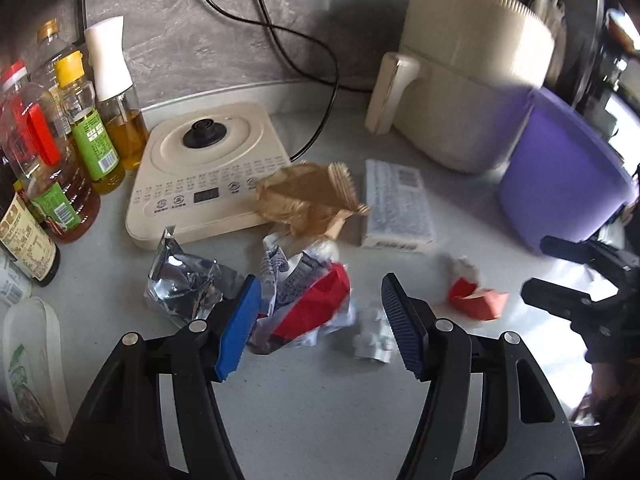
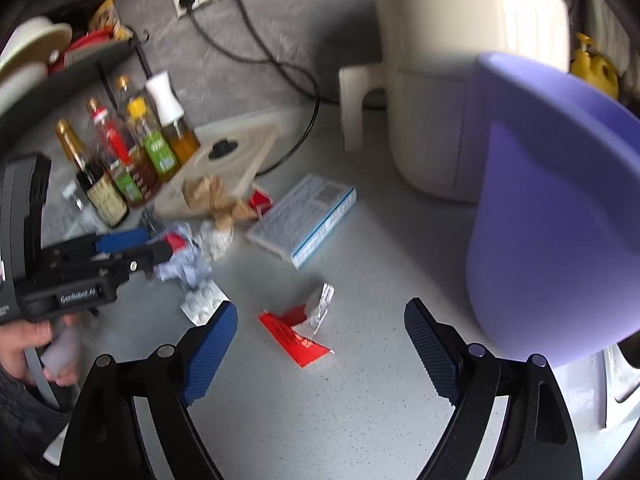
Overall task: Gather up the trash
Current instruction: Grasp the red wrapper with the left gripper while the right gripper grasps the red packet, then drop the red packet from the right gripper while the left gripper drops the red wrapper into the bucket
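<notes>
Trash lies scattered on the grey counter. My left gripper (image 1: pixel 320 324) is open, its fingers on either side of a crumpled red-and-white wrapper (image 1: pixel 312 304). A silver foil bag (image 1: pixel 184 284) lies to its left, a blister pack (image 1: pixel 374 338) to its right, crumpled brown paper (image 1: pixel 308 200) behind. A red paper scrap (image 1: pixel 478 298) lies further right; it also shows in the right wrist view (image 2: pixel 298 332). My right gripper (image 2: pixel 320 348) is open and empty, hovering just short of that scrap. A purple bin (image 2: pixel 552 208) stands to the right.
A medicine box (image 2: pixel 304 220) lies mid-counter. A beige kettle base (image 1: pixel 204 168) and several oil and sauce bottles (image 1: pixel 48 168) stand at the left. A cream air fryer (image 1: pixel 460 80) stands behind, with black cables (image 1: pixel 304 40) along the wall.
</notes>
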The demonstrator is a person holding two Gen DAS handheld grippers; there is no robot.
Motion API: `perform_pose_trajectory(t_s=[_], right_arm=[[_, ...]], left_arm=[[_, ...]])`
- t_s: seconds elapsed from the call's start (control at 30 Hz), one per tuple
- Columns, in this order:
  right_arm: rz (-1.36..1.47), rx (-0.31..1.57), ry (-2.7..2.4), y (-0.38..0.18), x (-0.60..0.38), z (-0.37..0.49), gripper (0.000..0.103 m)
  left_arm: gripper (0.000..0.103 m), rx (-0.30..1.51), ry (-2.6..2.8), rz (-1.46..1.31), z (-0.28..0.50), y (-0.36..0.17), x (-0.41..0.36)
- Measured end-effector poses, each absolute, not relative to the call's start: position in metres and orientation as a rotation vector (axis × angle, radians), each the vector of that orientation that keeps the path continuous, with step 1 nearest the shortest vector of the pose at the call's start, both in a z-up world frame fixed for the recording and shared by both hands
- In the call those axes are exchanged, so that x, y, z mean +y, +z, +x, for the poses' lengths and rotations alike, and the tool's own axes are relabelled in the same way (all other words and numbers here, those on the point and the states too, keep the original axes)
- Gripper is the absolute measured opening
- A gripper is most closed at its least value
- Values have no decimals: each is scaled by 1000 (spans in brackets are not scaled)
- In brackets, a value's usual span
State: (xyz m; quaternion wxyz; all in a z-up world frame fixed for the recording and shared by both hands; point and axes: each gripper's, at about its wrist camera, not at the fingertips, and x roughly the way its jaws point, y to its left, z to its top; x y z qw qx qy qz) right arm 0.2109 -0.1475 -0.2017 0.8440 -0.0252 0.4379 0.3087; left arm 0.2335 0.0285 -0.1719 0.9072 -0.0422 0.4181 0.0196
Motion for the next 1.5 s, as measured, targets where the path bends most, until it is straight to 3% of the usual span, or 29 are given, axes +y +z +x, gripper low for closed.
perform_pose_trajectory(t_s=[0.07, 0.13, 0.17, 0.27, 0.33, 0.4, 0.43, 0.73, 1.07, 1.5], right_arm=[[-77, 932, 677, -210, -144, 212, 84], [-102, 933, 696, -217, -139, 213, 84], [-111, 932, 702, -220, -136, 213, 83], [-138, 949, 720, -228, -127, 218, 70], [-146, 995, 737, -236, -122, 223, 40], [-139, 1022, 740, -239, -123, 225, 19], [-141, 1025, 742, -237, -123, 225, 16], [-87, 1029, 839, -177, -130, 216, 12], [-65, 902, 867, -111, -147, 206, 12], [-57, 739, 792, -53, -209, 230, 12]], left_arm=[[62, 865, 60, -81, 235, -178, 29], [42, 869, 68, -88, 236, -181, 30], [38, 869, 69, -92, 236, -183, 30], [30, 853, 73, -105, 233, -183, 32], [23, 836, 85, -124, 228, -179, 33], [22, 825, 93, -144, 224, -172, 35], [22, 821, 100, -152, 221, -169, 35], [21, 810, 146, -212, 199, -113, 38], [21, 686, 124, -191, 178, -51, 16], [21, 601, 16, -184, 199, -14, -32]])
